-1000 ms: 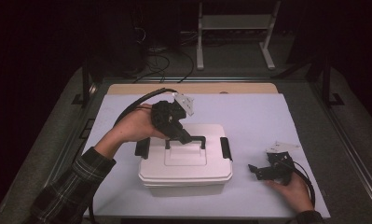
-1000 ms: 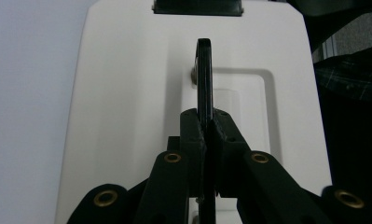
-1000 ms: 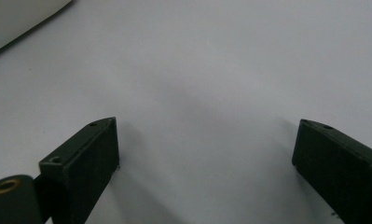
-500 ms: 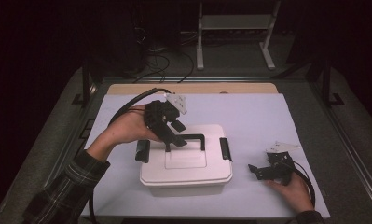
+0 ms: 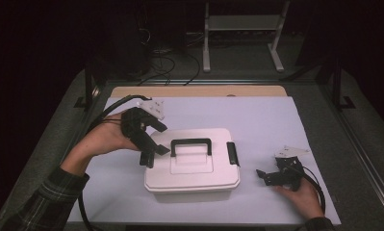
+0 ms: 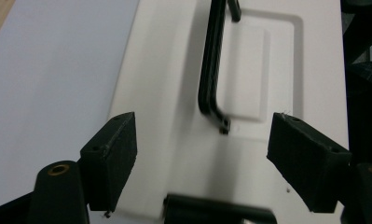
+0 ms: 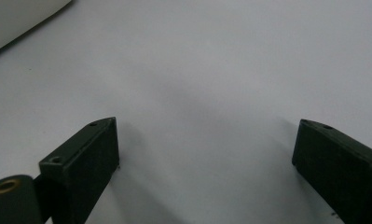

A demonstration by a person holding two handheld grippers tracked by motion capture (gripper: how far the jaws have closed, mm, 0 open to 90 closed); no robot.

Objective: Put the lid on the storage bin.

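A white lidded box [image 5: 192, 168] with a black carry handle [image 5: 191, 142] sits in the middle of the white sheet. The handle seems to stand up from the lid. My left gripper [image 5: 157, 139] hovers over the box's left end, just left of the handle. Its jaws have just been opening and are now open with nothing gripped. In the left gripper view the gripper [image 6: 207, 161] looks down on the lid [image 6: 165, 93], the handle [image 6: 209, 70] and a black latch [image 6: 216, 212]. My right gripper [image 5: 264, 175] rests open on the sheet right of the box, its jaws [image 7: 204, 163] empty.
Black latches sit at the box's left end [image 5: 147, 159] and right end [image 5: 232, 152]. A corner of the box [image 7: 16, 18] shows in the right gripper view. The white sheet [image 5: 257, 120] covers the table, with a wooden strip [image 5: 194, 90] behind it and a metal stand [image 5: 240, 33] beyond.
My left gripper let go of the handle, opened its jaws and moved left to the box's left end. The right gripper stayed put.
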